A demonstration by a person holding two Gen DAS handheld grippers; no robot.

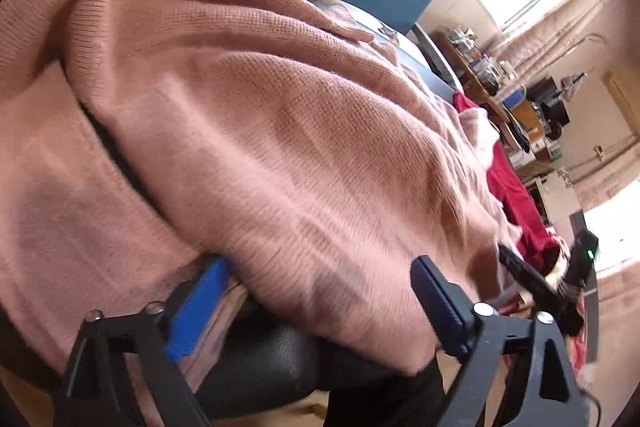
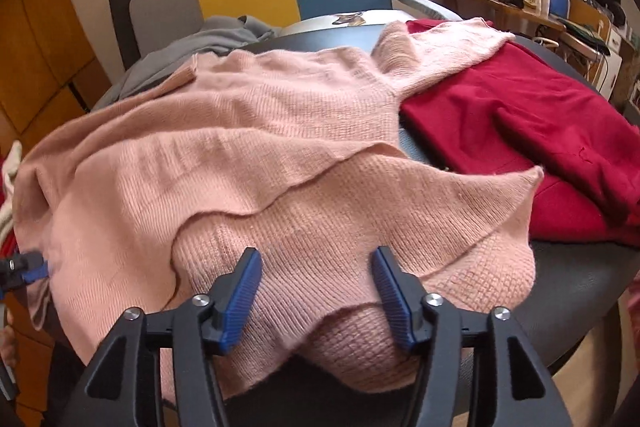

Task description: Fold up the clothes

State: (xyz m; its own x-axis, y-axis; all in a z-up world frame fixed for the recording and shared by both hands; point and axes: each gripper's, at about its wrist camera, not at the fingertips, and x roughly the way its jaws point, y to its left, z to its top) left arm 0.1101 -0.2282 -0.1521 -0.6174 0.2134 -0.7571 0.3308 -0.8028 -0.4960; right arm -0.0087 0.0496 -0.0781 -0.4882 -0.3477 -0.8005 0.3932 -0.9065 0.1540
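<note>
My right gripper [image 2: 316,297] has its fingers wide apart around the near hem of the pink sweater [image 2: 248,155]. My left gripper [image 1: 316,301] gapes too, at its left edge.

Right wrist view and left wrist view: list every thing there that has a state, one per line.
left gripper: open, jaws on either side of the sweater's hem.
right gripper: open, jaws on either side of the near hem.
pink sweater: partly folded, rumpled, hanging over the table edge.
red garment: lying flat, partly under the pink sleeve.
grey garment: crumpled at the far edge.
</note>
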